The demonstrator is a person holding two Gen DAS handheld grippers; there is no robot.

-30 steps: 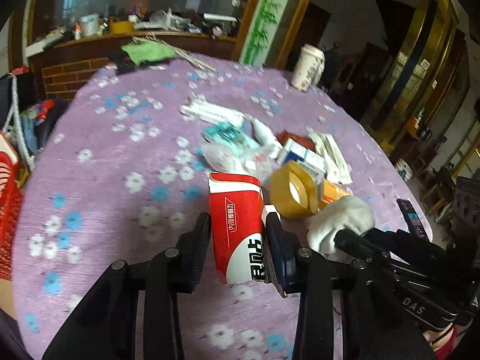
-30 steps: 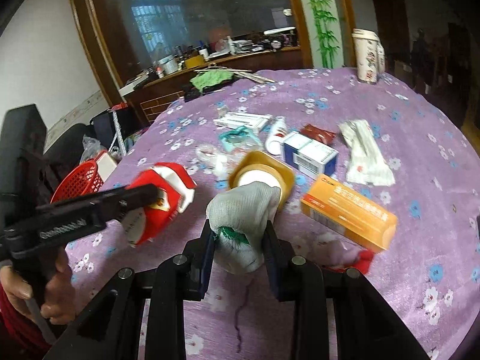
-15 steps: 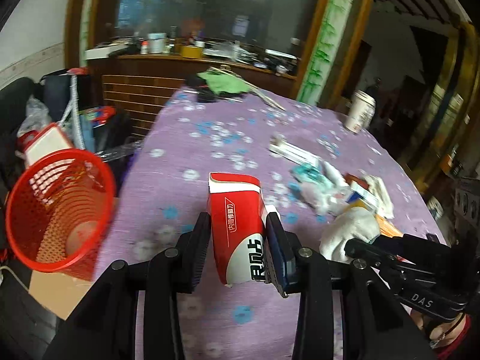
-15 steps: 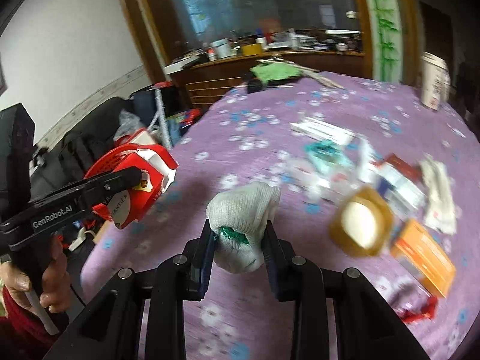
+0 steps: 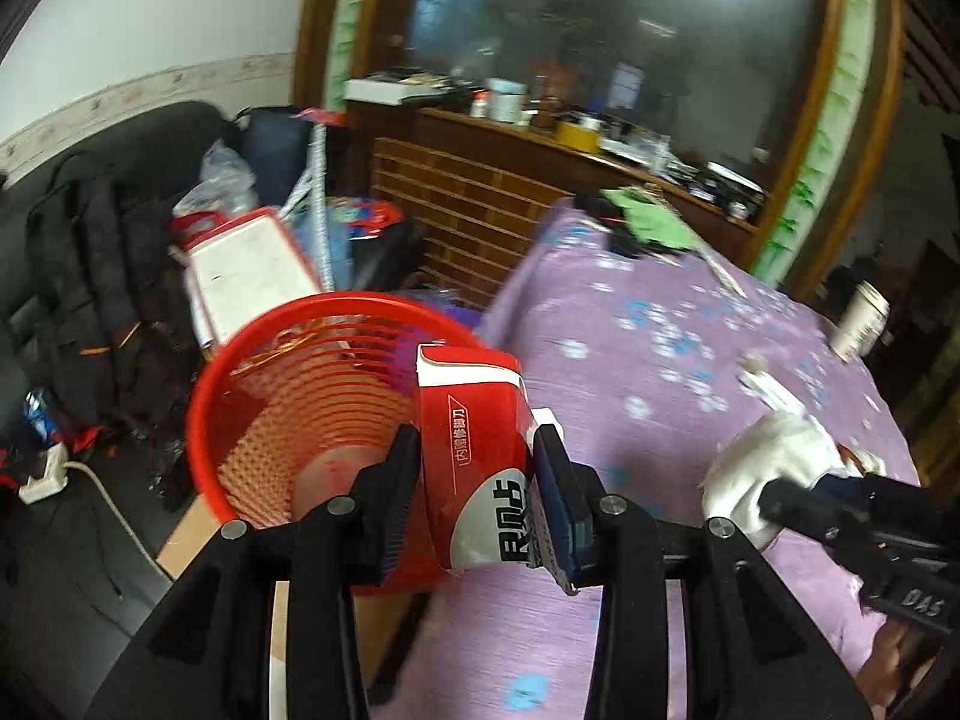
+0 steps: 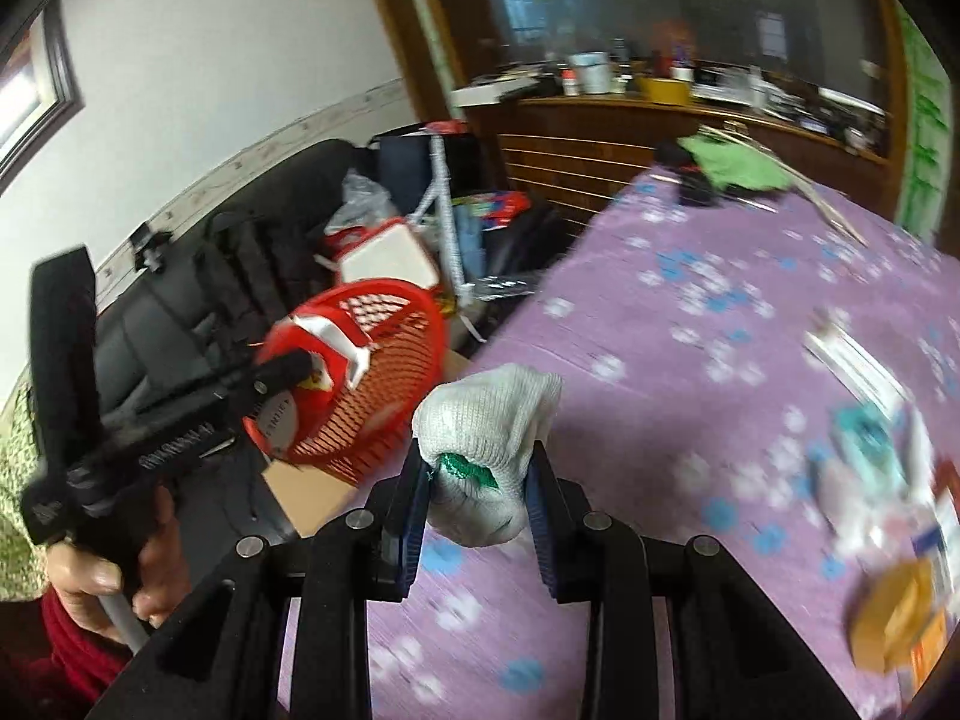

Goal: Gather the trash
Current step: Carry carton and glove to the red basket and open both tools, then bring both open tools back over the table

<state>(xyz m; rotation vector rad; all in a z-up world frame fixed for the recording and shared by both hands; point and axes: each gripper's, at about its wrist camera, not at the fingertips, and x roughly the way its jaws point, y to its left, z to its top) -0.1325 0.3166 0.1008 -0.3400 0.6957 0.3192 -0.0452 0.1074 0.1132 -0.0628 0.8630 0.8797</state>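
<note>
Our left gripper [image 5: 474, 498] clamps the red-and-white carton [image 5: 474, 456] beside the red mesh basket [image 5: 270, 420] rim; right gripper [image 6: 477, 495] pinches the white knit glove [image 6: 486, 438] above the purple tablecloth [image 6: 690, 360]. We should centre the carton over the opening before releasing, then bring the glove across.

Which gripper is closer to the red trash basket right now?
Left. The left gripper, shut on the red carton, is at the red basket rim; the right gripper, holding the white glove, is over the table beside it.
</note>
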